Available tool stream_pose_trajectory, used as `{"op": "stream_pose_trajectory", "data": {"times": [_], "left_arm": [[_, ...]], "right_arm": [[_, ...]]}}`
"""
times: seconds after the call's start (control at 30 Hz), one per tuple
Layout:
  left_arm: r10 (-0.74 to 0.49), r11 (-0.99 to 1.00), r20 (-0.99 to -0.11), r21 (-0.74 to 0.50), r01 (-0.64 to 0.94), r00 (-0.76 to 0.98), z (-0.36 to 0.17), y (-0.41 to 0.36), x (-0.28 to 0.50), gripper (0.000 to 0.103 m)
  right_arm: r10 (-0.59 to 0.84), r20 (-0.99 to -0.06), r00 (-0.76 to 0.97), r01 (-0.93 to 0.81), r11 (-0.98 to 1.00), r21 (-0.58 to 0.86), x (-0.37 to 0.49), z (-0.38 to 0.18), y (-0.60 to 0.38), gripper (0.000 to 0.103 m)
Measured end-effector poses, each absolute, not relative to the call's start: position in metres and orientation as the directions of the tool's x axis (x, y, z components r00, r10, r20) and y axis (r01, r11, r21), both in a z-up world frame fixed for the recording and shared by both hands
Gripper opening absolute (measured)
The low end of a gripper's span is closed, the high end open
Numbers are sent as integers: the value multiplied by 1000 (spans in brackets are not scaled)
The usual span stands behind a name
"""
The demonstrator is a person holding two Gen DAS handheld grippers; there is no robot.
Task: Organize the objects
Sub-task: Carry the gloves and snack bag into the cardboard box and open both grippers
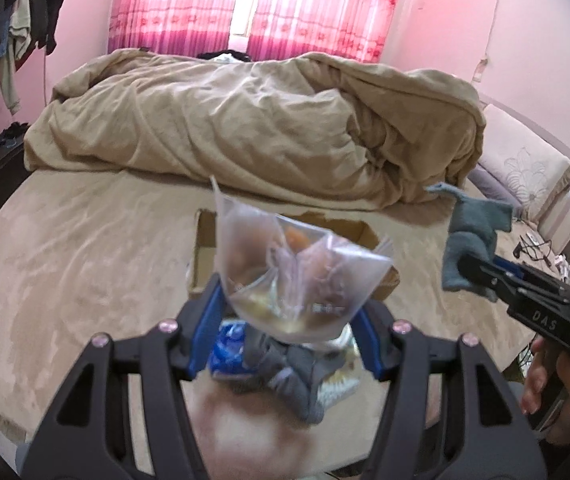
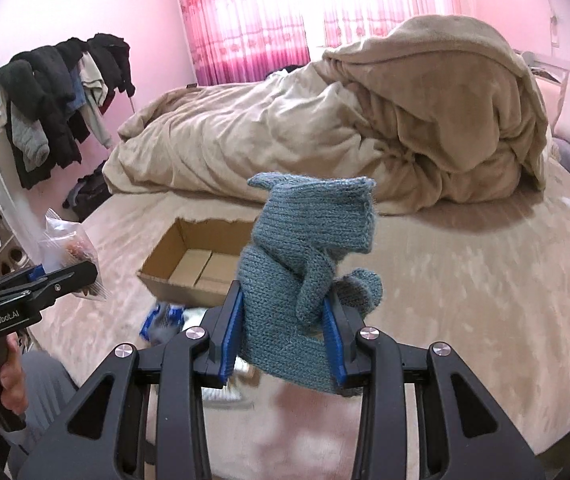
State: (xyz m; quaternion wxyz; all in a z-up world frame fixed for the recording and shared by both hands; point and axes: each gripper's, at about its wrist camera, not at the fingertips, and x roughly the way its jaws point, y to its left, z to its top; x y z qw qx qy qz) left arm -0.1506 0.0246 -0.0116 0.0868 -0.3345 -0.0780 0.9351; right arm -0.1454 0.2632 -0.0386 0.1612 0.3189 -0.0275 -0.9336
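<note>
So both grippers are up in the air over the bed (image 2: 465,280) right now, each one carrying something. The left gripper (image 1: 287,320) is pinching a clear plastic bag (image 1: 297,268) at its lower edge, jaws pressed in on it, and the bag is sticking up above the blue pads with some orange and brownish stuff inside, too blurry for me to say what. From the other side you can see that same bag (image 2: 71,252) poking out past the black fingers. The right gripper (image 2: 283,334) is clamping a blue-grey knitted glove (image 2: 305,256), jaws squeezing the cuff end while the fingers of the glove are flopping and curling above it. Behind both of them an open cardboard box (image 2: 189,268) is sitting on the bed, toward the near edge, with only its bare bottom flaps showing. Just in front of the box, close to the bed's near edge, a little pile is lying on the sheet: a blue and white packet (image 1: 227,346) and a grey knitted piece (image 1: 293,376), both blurry. A big beige duvet (image 1: 245,120) is bunched up across the far half of the bed, and dark clothes (image 2: 57,92) are hanging on a rack by the pink wall.
</note>
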Motion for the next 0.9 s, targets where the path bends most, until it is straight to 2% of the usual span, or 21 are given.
{"op": "stream_pose_trajectory", "data": {"times": [0.23,0.57,0.9], "left_arm": [[246,-967,-612,-213,-142,-752,-19,42,-188,60],[299,-952,-628,-245,-182,-719,-47,66,-242,60],[319,-946,-701,-275,-170,-638,-97,82,-276,60]], "right_arm": [[-325,-570,-755,308,-943,129,-173,-37,259,38],[-363,-609,-705,354,-924,141,-218,-65,245,39],[-396,-656,-643,372,-910,184,-244,-106,242,39]]}}
